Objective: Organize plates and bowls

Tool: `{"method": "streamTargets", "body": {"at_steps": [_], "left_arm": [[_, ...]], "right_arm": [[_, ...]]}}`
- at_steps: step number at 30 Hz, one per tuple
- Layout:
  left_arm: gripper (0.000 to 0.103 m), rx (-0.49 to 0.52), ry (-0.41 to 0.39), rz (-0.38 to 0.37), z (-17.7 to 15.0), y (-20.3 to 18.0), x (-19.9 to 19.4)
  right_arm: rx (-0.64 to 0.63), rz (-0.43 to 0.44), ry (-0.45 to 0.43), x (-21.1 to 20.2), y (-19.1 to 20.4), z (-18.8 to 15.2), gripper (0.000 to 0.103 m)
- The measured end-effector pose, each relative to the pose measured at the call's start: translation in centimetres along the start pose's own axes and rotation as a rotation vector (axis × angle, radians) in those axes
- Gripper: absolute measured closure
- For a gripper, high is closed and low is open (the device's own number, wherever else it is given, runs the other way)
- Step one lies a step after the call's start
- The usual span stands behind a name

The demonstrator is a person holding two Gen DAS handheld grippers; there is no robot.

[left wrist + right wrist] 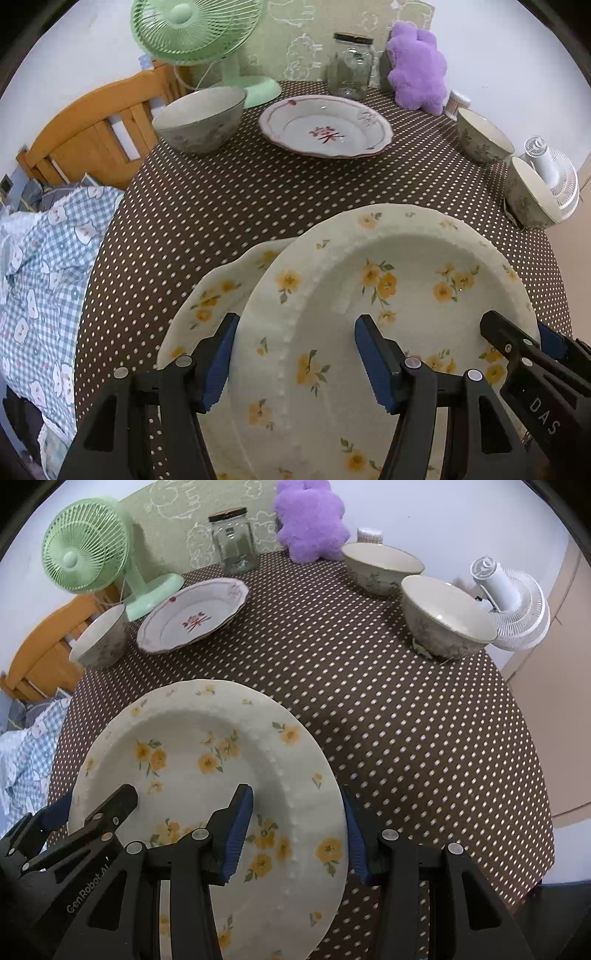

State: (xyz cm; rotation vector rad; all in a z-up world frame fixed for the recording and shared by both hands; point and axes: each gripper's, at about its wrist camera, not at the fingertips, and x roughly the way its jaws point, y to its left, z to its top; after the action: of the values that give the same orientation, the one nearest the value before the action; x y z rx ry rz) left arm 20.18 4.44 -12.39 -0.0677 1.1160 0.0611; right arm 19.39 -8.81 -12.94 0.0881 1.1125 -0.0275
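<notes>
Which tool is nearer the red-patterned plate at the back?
Left. The left tool faces the red-patterned plate almost straight ahead; the right tool sits farther right of it.

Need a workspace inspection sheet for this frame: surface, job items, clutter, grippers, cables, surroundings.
Surface: round table under a brown polka-dot cloth.
Job's things: yellow-flower plate lies over a second matching plate; red-pattern plate at the far side; three bowls: left bowl, far right bowl, near right bowl.
Clutter: green fan, glass jar, purple plush, white fan.
Grippers: left gripper and right gripper each straddle the top plate's rim, jaws apart.
Cables: a cord by the green fan's stand.
Surroundings: wooden chair, checked fabric.
</notes>
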Motion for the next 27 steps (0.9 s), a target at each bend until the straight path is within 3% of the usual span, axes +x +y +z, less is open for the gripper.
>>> {"method": "streamTargets", "body": {"at_steps": [9,27], "left_arm": [[0.039,0.000,0.041,-0.010,-1.5,2.4,0.8],[0.036,0.038,0.051,-0.003,-2.2,2.8,1.5]], "right_arm": [[-0.018,-0.015,0.004,0.0,2.6,-1.1,0.052],[0.000,-0.035,0.041,1.4,3.1,-2.4,0.052]]}}
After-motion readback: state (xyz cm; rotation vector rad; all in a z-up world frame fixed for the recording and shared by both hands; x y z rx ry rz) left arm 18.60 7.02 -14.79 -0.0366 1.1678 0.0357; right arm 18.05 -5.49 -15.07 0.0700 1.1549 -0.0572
